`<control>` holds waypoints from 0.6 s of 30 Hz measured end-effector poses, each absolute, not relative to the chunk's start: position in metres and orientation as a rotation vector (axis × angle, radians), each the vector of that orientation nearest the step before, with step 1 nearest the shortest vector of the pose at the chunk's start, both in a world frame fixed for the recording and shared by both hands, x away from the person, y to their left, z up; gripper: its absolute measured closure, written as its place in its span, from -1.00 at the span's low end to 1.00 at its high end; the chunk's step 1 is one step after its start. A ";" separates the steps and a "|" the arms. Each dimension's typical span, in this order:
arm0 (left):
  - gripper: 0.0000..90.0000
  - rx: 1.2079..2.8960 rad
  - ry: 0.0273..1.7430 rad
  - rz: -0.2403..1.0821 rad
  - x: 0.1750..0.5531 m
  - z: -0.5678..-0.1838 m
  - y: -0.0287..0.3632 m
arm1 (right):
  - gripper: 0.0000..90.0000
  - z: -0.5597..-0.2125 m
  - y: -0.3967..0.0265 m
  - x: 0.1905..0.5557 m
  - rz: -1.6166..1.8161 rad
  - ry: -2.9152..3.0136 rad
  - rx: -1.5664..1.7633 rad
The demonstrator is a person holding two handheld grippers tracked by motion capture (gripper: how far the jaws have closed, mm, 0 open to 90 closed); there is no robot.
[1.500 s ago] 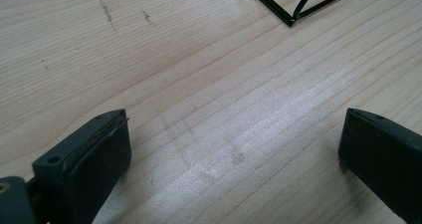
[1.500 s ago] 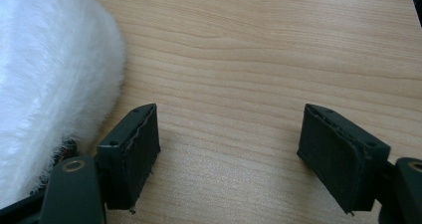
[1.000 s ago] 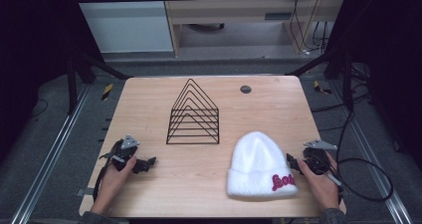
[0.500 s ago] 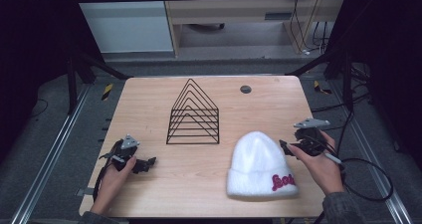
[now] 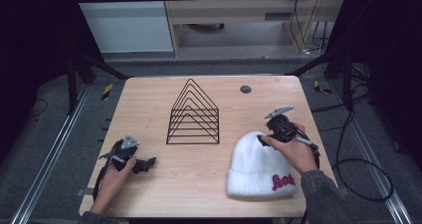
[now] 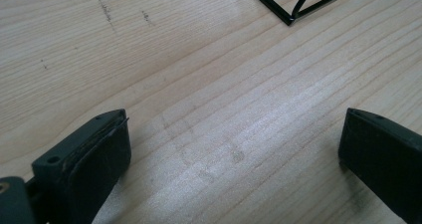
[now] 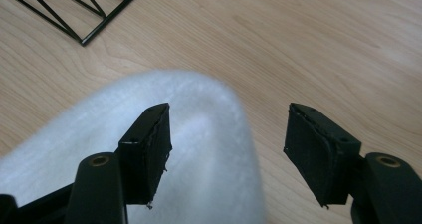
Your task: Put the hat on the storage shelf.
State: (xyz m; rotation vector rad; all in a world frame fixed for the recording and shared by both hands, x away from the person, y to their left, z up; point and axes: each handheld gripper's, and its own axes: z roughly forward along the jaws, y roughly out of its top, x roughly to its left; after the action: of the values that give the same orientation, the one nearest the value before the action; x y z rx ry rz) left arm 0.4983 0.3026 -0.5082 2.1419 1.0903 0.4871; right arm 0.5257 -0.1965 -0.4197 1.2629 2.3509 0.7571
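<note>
We hold the right tongs (image 5: pixel 264 137) over the crown of the white beanie (image 5: pixel 259 167), which lies flat on the tabletop (image 5: pixel 149 109) at its near right, its cuff with red lettering turned toward us. A second ago these tongs sat low at the table's right edge, beside the cuff; now our right hand (image 5: pixel 293 152) has carried them up and inward, past the hat's far side, so that they hang above its rounded top. In the right gripper view the jaws stand apart with a clear gap, one over the fuzzy white knit and the other over bare wood, and neither pad presses on the fabric; they have just been closing a little, yet nothing is gripped between them. The beanie itself lies where it lay before, unmoved and unlifted. Our left tongs (image 5: pixel 144 163) rest on the tabletop at the near left, in the same spot as in the earlier pictures, with our left hand (image 5: pixel 117 171) wrapped round the body. In the left gripper view their jaws gape wide over plain wood and hold nothing. The black wire rack (image 5: pixel 193 115) stands upright in the middle of the tabletop, well apart from the hat, and a small dark disc (image 5: pixel 245 89) lies beyond it toward the far edge.
</note>
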 end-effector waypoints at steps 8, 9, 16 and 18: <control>-1.00 2.141 1.092 0.486 0.498 -0.508 0.303 | -0.17 -0.442 -0.183 0.545 0.704 2.402 1.297; -1.00 2.141 1.092 0.486 0.498 -0.508 0.303 | -0.15 -0.445 -0.183 0.547 0.699 2.396 1.310; -1.00 2.141 1.091 0.486 0.498 -0.508 0.303 | -0.04 -0.458 -0.187 0.555 0.682 2.414 1.375; -1.00 2.142 1.091 0.486 0.498 -0.508 0.303 | -0.03 -0.459 -0.187 0.556 0.683 2.416 1.382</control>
State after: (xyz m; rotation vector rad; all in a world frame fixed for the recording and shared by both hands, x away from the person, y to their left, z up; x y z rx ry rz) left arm 0.4982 0.3026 -0.5082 2.1416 1.0906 0.4864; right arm 0.5563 -0.1871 -0.4590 1.3825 2.4155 0.6828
